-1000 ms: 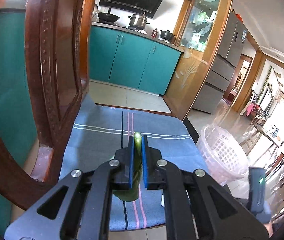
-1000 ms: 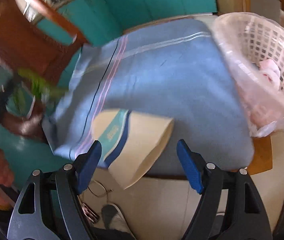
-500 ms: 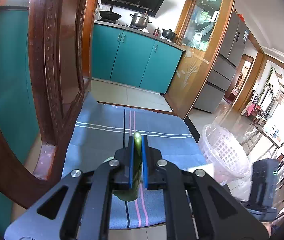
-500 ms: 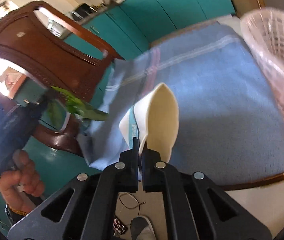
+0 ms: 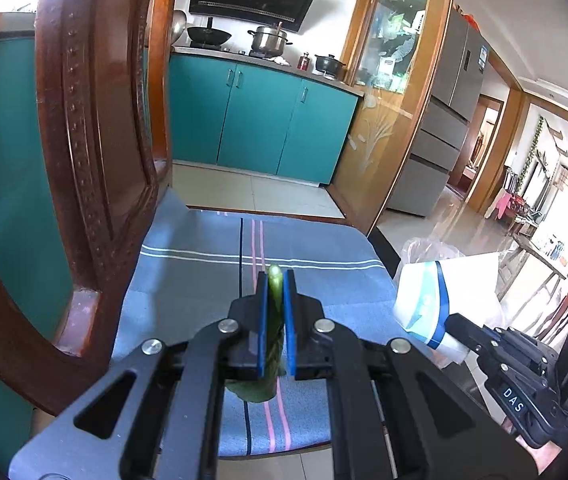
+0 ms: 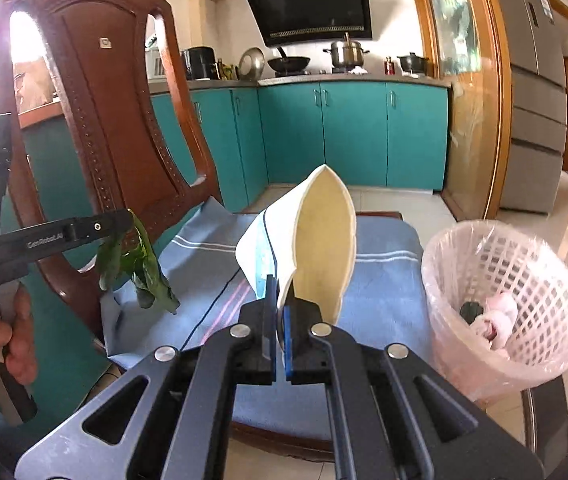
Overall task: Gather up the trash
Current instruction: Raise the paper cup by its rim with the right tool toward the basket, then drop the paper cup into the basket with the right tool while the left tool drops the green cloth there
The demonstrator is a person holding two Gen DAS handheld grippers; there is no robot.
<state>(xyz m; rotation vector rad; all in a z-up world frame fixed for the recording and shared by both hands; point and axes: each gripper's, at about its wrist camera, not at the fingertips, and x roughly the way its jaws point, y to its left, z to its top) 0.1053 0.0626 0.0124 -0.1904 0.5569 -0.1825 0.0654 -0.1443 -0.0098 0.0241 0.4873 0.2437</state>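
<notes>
Your right claw (image 6: 280,316) is clenched on the near rim of a flattened paper cup (image 6: 315,248), pinching one wall of it so the cup stands up above the blue towel (image 6: 379,280) on the chair seat. Your left claw (image 5: 276,312) is clamped on a limp green leaf (image 5: 274,336), which hangs from the pads at the left, in front of the carved chair back (image 6: 112,120). Neither piece rests on the seat.

The cup is light and thin, already squashed to a narrow mouth, so it will likely bend further rather than resist; the pinch at the rim looks adequate, but a fast swing could make it pivot between the pads. The leaf is soft and floppy, weighs next to nothing, and may cling to the pad when you let go, so a small shake might be needed.

The white lined basket (image 6: 503,292) stands at the right, just beside the seat, with a pink wad and a dark scrap already inside. Carry the cup right over its rim first, since that hand is nearer, then bring the leaf across.
</notes>
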